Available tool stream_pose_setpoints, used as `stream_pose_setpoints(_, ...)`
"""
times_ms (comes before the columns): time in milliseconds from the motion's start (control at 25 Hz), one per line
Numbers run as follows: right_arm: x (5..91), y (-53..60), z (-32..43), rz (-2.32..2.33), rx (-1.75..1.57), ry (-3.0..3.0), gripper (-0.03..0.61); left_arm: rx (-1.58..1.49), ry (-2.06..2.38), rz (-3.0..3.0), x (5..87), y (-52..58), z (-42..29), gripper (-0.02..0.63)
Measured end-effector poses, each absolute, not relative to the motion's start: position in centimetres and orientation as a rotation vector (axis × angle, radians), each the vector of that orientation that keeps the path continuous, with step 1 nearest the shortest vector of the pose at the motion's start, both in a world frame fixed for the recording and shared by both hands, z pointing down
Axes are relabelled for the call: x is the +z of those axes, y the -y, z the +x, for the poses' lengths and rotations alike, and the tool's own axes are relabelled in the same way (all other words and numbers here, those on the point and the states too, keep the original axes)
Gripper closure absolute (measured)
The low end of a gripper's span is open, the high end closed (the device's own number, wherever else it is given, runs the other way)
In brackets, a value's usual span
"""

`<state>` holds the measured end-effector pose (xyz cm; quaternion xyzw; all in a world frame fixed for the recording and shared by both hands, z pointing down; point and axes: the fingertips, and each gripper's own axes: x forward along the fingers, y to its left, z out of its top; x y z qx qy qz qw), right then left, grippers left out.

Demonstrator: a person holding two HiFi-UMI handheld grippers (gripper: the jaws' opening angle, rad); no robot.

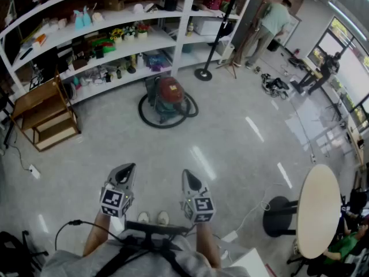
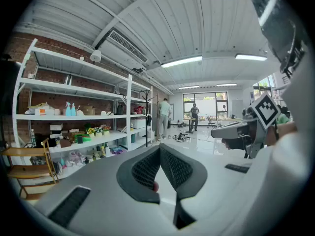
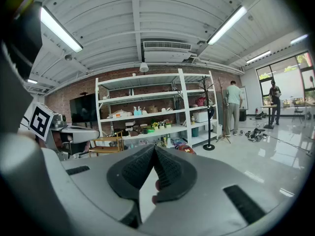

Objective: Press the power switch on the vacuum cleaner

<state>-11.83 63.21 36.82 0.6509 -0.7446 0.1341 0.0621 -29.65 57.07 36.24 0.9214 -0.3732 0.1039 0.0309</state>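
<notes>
In the head view our left gripper [image 1: 127, 171] and right gripper [image 1: 188, 176] hang low in the frame, well apart from the vacuum cleaner [image 1: 168, 94] on the floor [image 1: 230, 143] at upper centre. In the left gripper view the fingers [image 2: 145, 170] are clenched, empty. In the right gripper view the fingers [image 3: 170, 170] are clenched too; we judge the vacuum cleaner [image 3: 186, 149] heavy and rigid, its switch (too small to see) wanting a firm closed-tip push.

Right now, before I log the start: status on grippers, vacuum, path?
Left gripper shut, empty; right gripper shut, empty. Vacuum cleaner on floor by shelves, well ahead, untouched. Only bare floor between.
</notes>
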Motion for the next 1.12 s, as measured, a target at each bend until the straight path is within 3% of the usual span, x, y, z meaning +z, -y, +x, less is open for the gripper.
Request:
stream_pose_setpoints(680,37.4,-63.6,-9.0,2.014,0.441,2.267,0.566,0.339,1.149,2.840,36.4,-57.4,-27.2,0.606)
stream_pose_setpoints(1120,37.8,-64.5,-4.1,2.019,0.459,2.293,0.566,0.369,1.138,2.855,36.5,-57.9,-21.6,0.606)
